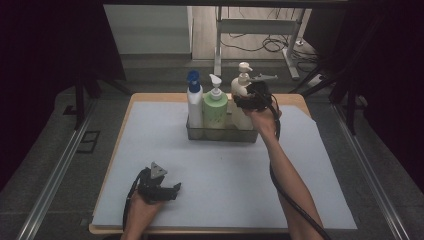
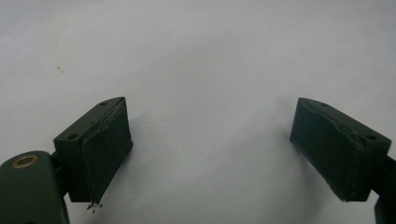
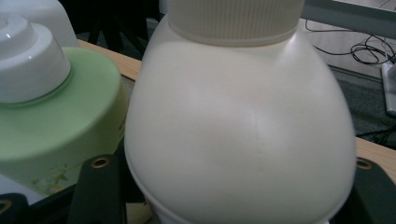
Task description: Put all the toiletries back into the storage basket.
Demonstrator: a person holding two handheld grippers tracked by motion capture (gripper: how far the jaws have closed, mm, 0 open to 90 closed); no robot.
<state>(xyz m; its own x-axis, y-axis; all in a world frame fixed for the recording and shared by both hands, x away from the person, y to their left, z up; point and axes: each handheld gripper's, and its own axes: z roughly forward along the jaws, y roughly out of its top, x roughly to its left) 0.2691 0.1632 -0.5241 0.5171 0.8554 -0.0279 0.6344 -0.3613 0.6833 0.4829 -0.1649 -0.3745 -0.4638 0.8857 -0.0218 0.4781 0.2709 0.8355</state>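
My right tongs point(image 1: 248, 97) clamp the cream bottle point(image 3: 238, 135) standing in the basket point(image 1: 222, 134) beside the green bottle point(image 1: 215, 111); my left tongs point(image 2: 210, 149) rest apart on the bench point(image 1: 225, 170).

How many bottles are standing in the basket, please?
3: a blue-capped white bottle at the left, a green pump bottle in the middle, and a cream pump bottle at the right, beside the right gripper.

Left gripper point(image 1: 175, 189) rests low, jaws wide apart (nothing between); right gripper point(image 1: 248, 96) reaches forward, arm outstretched.
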